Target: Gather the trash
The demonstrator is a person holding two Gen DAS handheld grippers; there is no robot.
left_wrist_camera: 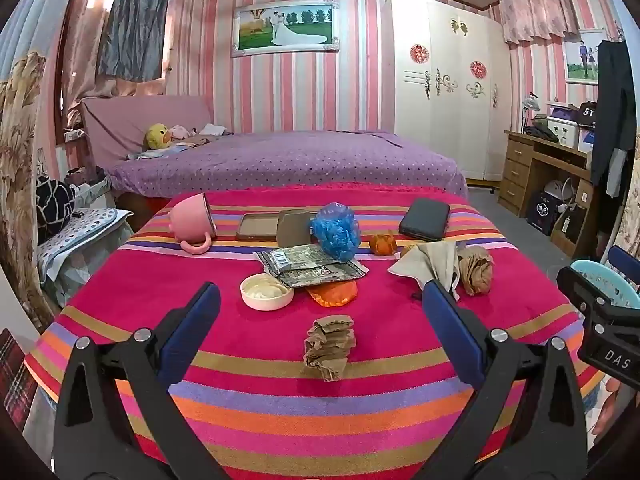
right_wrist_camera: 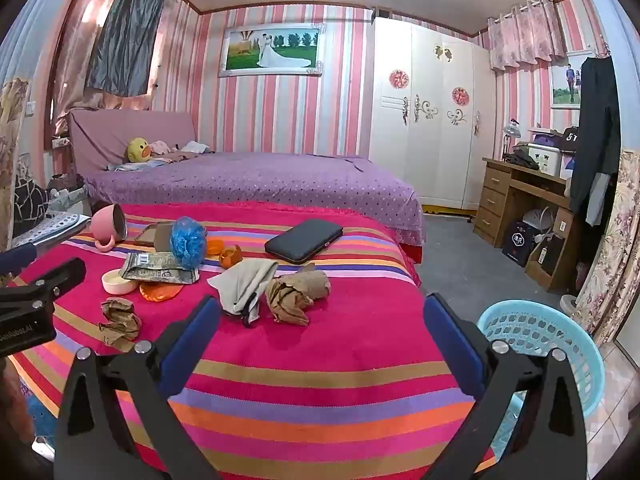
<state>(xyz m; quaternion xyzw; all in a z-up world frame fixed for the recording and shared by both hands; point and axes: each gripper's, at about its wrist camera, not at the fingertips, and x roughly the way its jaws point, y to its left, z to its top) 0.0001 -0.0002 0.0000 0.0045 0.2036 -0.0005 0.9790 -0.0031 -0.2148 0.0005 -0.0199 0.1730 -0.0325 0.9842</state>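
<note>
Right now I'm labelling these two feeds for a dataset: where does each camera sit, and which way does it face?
Left wrist: rides the left gripper, facing across the striped blanket toward the purple bed; its own open fingers and the right gripper show.
Right wrist: rides the right gripper, same heading, further right; its open fingers, the left gripper and the blue basket show.
Shared: the pink mug and the black case.

Ahead of the fingers: 2 crumpled brown paper wads, 1 pink mug, 1 bowl, 1 blue bag, 1 black case.
</note>
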